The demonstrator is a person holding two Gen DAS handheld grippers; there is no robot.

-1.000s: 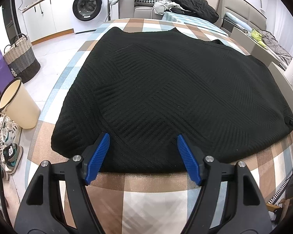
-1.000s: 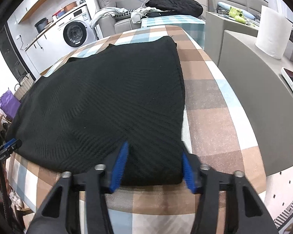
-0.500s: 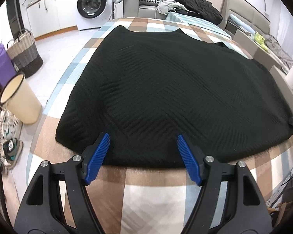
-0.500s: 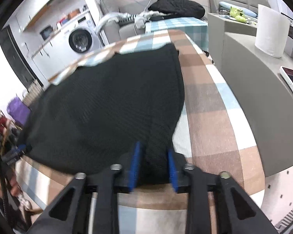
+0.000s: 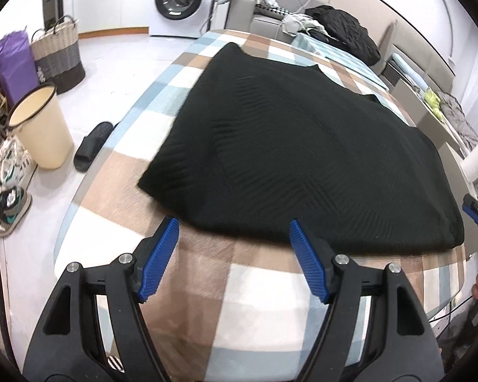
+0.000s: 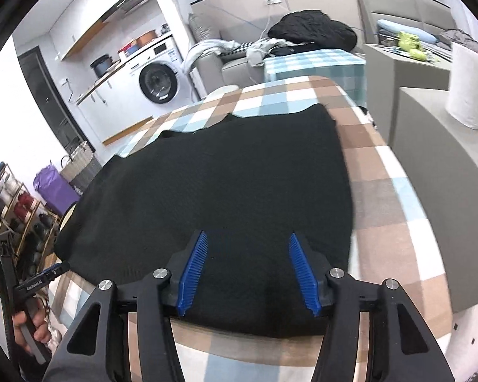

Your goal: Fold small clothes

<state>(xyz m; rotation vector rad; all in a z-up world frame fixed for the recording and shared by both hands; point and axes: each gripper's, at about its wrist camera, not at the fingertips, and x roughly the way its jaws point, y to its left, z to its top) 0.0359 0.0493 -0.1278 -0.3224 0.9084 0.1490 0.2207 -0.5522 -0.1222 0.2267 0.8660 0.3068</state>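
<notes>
**Ana:** Fingers first: the left gripper point(image 5: 231, 234) stands spread, nothing between its blue pads, poised over bare checked cloth just below the near hem of the black knit top point(image 5: 302, 146). The right gripper point(image 6: 247, 250) is opening, its pads apart above the hem with knit under them but not pinched.

**Ben:** So where does the garment lie?

**Ana:** Flat across the middle of the table point(image 5: 226, 293), neckline toward the top of both views.

**Ben:** What could go wrong?

**Ana:** I'd judge a one-sided grab: if only one gripper catches the hem, the fold goes skew. A shallow bite on thick knit could also slip out during the lift.

**Ben:** Room to move?

**Ana:** Checked cloth is bare at lower centre in the left view and along the right in the right view. A grey counter point(image 6: 443, 191) crowds the right edge there; the table's edge drops to floor at left.
</notes>
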